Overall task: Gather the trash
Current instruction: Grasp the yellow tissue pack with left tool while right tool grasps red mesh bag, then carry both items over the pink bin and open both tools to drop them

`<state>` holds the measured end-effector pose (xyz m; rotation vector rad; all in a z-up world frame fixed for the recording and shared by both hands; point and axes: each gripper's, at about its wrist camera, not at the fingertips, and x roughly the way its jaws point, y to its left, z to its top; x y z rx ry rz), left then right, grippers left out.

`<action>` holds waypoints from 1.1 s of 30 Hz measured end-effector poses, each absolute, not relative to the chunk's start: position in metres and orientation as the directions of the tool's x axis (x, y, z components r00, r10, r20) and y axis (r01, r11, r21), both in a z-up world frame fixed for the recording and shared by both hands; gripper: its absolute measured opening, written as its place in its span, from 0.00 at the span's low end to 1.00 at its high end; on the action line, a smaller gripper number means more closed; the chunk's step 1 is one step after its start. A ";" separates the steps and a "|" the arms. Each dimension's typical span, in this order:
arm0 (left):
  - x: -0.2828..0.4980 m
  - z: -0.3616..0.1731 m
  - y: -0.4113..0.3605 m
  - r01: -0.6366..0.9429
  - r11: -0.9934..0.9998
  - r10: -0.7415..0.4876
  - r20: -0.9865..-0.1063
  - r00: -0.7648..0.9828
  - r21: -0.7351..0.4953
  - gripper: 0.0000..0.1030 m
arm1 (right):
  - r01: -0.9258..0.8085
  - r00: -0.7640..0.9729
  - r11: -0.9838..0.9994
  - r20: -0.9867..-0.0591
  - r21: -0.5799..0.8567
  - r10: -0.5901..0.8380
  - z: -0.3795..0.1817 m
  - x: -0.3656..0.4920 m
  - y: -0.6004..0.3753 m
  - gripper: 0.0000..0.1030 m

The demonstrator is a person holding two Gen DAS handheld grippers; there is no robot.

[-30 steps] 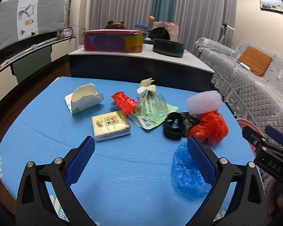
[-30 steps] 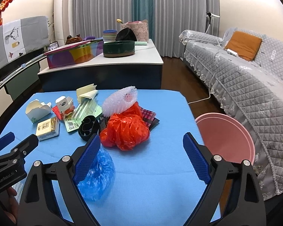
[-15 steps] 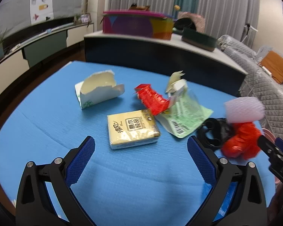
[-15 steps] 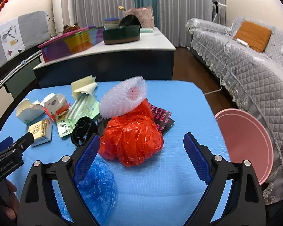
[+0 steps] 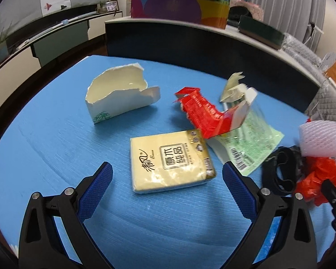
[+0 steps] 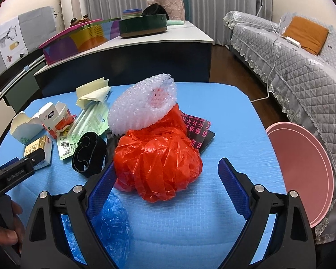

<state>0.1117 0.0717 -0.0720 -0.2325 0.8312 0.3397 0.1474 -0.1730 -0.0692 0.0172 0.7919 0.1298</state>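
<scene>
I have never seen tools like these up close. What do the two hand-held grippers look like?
Each is a black plastic frame with triangular cut-outs and silver screws, branching into two fingers. The left gripper and right gripper carry blue cross-hatched textured pads. The left gripper's side bears white lettering, too blurred to read. A bare hand holds it. No cables show.

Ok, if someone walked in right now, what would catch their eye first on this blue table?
Probably the crumpled red plastic bag, sitting right between the open fingers of the right claw, with white bubble wrap resting on top of it. Next, the yellow tissue pack lying flat just ahead of the open left claw, with a torn paper box standing behind it.
</scene>
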 end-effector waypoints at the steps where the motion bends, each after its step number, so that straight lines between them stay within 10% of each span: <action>1: 0.112 -0.073 0.073 -0.386 0.920 0.201 -0.759 0.619 -0.071 0.92 | -0.111 0.695 0.992 -0.709 0.063 0.123 -0.069 0.148 -0.173 0.86; 10: 0.117 -0.077 0.070 -0.379 0.924 0.197 -0.777 0.598 -0.057 0.71 | -0.127 0.692 0.990 -0.711 0.056 0.129 -0.069 0.146 -0.172 0.67; 33: 0.078 -0.032 0.037 -0.295 0.953 0.173 -0.672 0.720 -0.071 0.70 | -0.098 0.789 0.995 -0.607 0.020 0.090 -0.024 0.098 -0.201 0.56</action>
